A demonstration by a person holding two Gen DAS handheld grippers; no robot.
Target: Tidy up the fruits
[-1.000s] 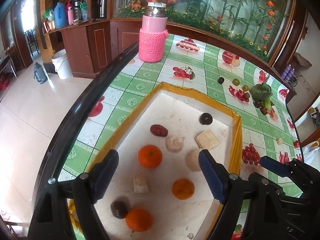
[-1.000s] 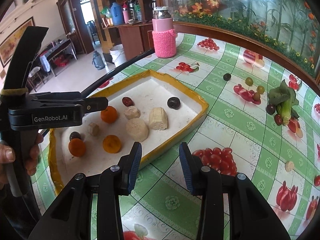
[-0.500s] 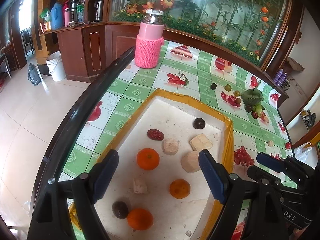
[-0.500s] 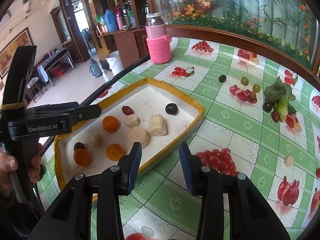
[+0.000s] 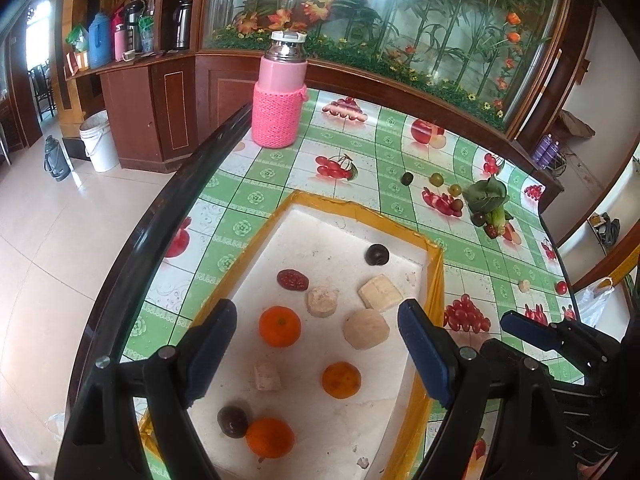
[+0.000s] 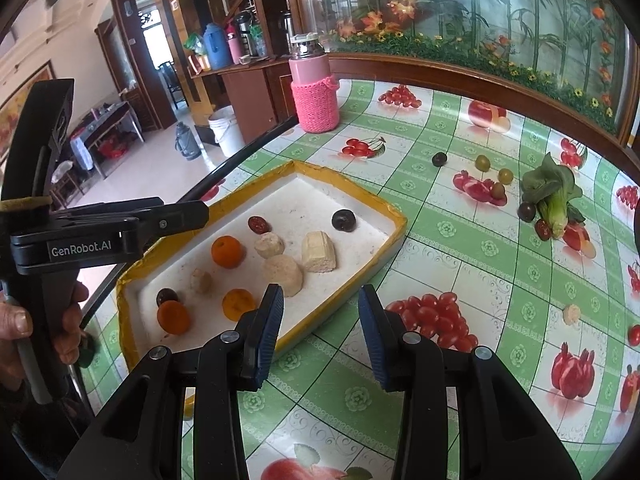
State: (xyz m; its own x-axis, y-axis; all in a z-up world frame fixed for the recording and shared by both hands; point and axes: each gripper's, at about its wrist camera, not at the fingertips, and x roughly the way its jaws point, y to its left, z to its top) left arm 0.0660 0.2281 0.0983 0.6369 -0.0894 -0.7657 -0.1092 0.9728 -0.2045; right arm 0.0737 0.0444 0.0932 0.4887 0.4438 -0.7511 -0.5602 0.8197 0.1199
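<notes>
Left gripper (image 5: pixel 316 344): jaws wide apart, empty, above white tray (image 5: pixel 320 232) holding oranges (image 5: pixel 279 326), dark plums, pale chunks. Right gripper (image 6: pixel 320 330): jaws apart, empty, over tray's near rim. Loose fruits (image 6: pixel 482 163) on tablecloth beside leafy greens (image 6: pixel 554 192).

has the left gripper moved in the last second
Yes. In its wrist view the pink bottle and tray slide down-frame and shrink, so the left gripper has pulled back.

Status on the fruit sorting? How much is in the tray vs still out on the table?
Done: the tray holds three oranges, a red date and dark fruits among beige pieces. In hand: nothing; left gripper and right gripper are both open and empty. Left: the small dark and green fruits by the leafy vegetable remain on the tablecloth.
</notes>
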